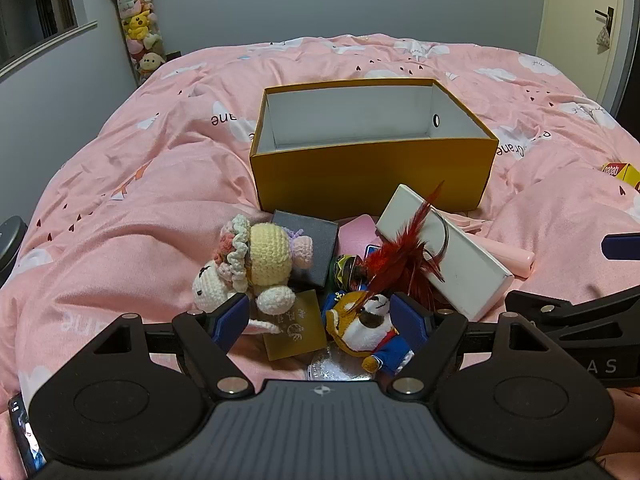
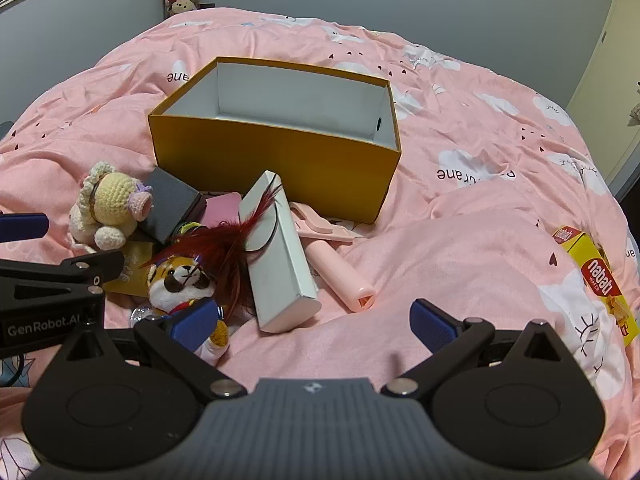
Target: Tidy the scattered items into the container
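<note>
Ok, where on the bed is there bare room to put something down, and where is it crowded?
Bare quilt lies right of the yellow box, between the pink handle and the wafer box. More lies left of the box, beyond the crochet doll. The box is empty. It is crowded in front of it: toys, white box, feather.

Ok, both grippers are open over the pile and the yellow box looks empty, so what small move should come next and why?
Probably lower the left gripper a little and close it on the small plush toy. Its jaws are open with the toy lying between them, nearest of the pile, and nothing shows inside the yellow box behind it. The right gripper hangs open over bare duvet.
</note>
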The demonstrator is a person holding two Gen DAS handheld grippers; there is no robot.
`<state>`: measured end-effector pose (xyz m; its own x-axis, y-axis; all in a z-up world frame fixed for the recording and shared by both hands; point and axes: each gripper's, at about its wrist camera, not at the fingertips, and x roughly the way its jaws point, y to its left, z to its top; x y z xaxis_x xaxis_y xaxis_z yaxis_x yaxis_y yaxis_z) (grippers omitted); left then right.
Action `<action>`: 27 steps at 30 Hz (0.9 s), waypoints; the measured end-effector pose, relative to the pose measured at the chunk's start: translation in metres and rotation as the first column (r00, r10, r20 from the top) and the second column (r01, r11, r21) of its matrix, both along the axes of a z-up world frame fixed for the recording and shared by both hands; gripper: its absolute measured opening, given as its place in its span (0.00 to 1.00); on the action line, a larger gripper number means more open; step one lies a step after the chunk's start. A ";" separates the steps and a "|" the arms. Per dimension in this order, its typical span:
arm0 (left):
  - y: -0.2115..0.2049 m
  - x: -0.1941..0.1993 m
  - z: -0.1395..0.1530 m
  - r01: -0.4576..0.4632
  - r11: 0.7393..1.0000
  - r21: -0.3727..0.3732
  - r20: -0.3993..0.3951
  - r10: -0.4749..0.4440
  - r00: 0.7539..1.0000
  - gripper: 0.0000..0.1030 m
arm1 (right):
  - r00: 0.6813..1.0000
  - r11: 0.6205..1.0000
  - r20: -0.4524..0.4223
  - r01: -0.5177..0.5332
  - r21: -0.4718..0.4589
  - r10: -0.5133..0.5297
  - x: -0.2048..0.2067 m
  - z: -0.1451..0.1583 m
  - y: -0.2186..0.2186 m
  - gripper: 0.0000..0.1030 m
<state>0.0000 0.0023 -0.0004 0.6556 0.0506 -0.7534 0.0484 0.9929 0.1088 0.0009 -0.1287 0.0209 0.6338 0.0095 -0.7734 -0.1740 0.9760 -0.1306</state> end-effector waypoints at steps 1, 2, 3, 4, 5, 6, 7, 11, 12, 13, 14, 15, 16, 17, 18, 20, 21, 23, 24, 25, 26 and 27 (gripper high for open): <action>0.000 0.000 0.000 0.000 1.000 0.000 0.000 0.000 1.000 0.88 | 1.000 1.000 -0.001 0.000 0.001 0.000 0.000 0.000 0.000 1.00; 0.000 0.000 0.000 0.001 1.000 0.000 0.000 -0.001 1.000 0.88 | 1.000 1.000 -0.001 0.000 0.001 0.000 0.001 0.000 -0.001 1.00; 0.000 0.000 0.000 0.001 1.000 0.000 0.000 -0.001 1.000 0.88 | 1.000 1.000 -0.001 0.000 0.001 0.000 0.001 0.000 -0.001 1.00; 0.000 0.000 0.000 0.001 1.000 0.000 0.000 -0.001 1.000 0.88 | 1.000 1.000 -0.001 0.000 0.001 0.000 0.001 0.000 -0.001 1.00; 0.000 0.000 0.000 0.001 1.000 0.000 0.000 -0.001 1.000 0.88 | 1.000 1.000 -0.002 0.000 0.001 0.000 0.001 0.000 -0.001 1.00; 0.000 0.000 0.000 0.001 1.000 0.000 -0.001 -0.001 1.000 0.88 | 1.000 1.000 -0.002 0.000 0.002 0.000 0.001 0.000 -0.001 1.00; 0.000 0.000 0.000 0.001 1.000 -0.001 -0.001 -0.001 1.000 0.88 | 1.000 1.000 -0.003 0.000 0.002 0.000 0.001 0.000 -0.001 1.00; 0.000 0.000 0.000 0.002 1.000 0.001 0.000 -0.002 1.000 0.89 | 1.000 1.000 -0.004 -0.002 0.002 0.002 0.001 -0.001 -0.001 1.00; 0.000 0.000 0.000 0.002 1.000 0.002 0.000 -0.002 1.000 0.88 | 1.000 1.000 -0.004 -0.002 0.002 0.002 0.001 -0.001 -0.001 1.00; 0.000 0.000 0.000 0.002 1.000 0.002 0.000 -0.002 1.000 0.88 | 1.000 1.000 -0.005 -0.002 0.003 0.002 0.001 -0.001 -0.001 1.00; 0.000 0.000 0.000 0.002 1.000 0.003 0.000 -0.002 1.000 0.88 | 1.000 1.000 -0.006 -0.003 0.004 0.003 0.001 -0.001 -0.001 1.00; 0.000 0.000 0.000 0.002 1.000 0.003 0.000 -0.002 1.000 0.88 | 1.000 1.000 -0.006 -0.003 0.004 0.003 0.001 -0.001 -0.001 1.00; 0.000 0.000 0.000 0.003 1.000 0.003 0.000 -0.003 1.000 0.88 | 1.000 1.000 -0.008 -0.003 0.005 0.003 0.002 -0.002 -0.001 1.00; 0.000 0.000 0.000 0.003 1.000 0.002 0.000 -0.003 1.000 0.88 | 1.000 1.000 -0.009 -0.003 0.006 0.003 0.002 -0.002 -0.001 1.00; 0.000 0.000 0.000 0.004 1.000 0.001 0.000 -0.004 1.000 0.88 | 1.000 1.000 -0.011 -0.004 0.008 0.004 0.003 -0.003 -0.002 1.00; 0.001 0.001 -0.001 0.007 1.000 0.001 -0.001 -0.007 1.000 0.88 | 1.000 1.000 -0.015 -0.004 0.012 0.004 0.004 -0.003 -0.002 1.00; 0.002 0.001 -0.001 0.008 1.000 0.002 -0.001 -0.008 1.000 0.88 | 1.000 1.000 -0.016 -0.004 0.014 0.004 0.004 -0.003 -0.003 1.00; 0.002 0.003 -0.001 0.012 1.000 0.004 -0.002 -0.012 1.000 0.88 | 1.000 1.000 -0.018 -0.003 0.018 0.003 0.006 -0.003 -0.004 1.00; 0.001 0.005 -0.002 0.014 1.000 0.005 -0.004 -0.014 1.000 0.88 | 1.000 1.000 -0.018 -0.004 0.020 0.004 0.007 -0.003 -0.004 1.00; 0.001 0.007 -0.002 0.017 1.000 0.006 -0.005 -0.017 1.000 0.88 | 1.000 1.000 -0.016 -0.005 0.023 0.005 0.007 -0.003 -0.005 1.00; 0.000 0.008 -0.003 0.021 1.000 0.006 -0.007 -0.021 1.000 0.88 | 1.000 1.000 -0.013 -0.007 0.028 0.007 0.008 -0.003 -0.006 0.99; -0.001 0.010 -0.003 0.024 1.000 0.007 -0.007 -0.024 1.000 0.88 | 1.000 0.999 -0.010 -0.009 0.033 0.010 0.010 -0.002 -0.007 0.99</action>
<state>0.0099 0.0008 -0.0035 0.6514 0.0398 -0.7577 0.0735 0.9906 0.1152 0.0107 -0.1356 0.0190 0.6253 0.0409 -0.7793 -0.1846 0.9780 -0.0967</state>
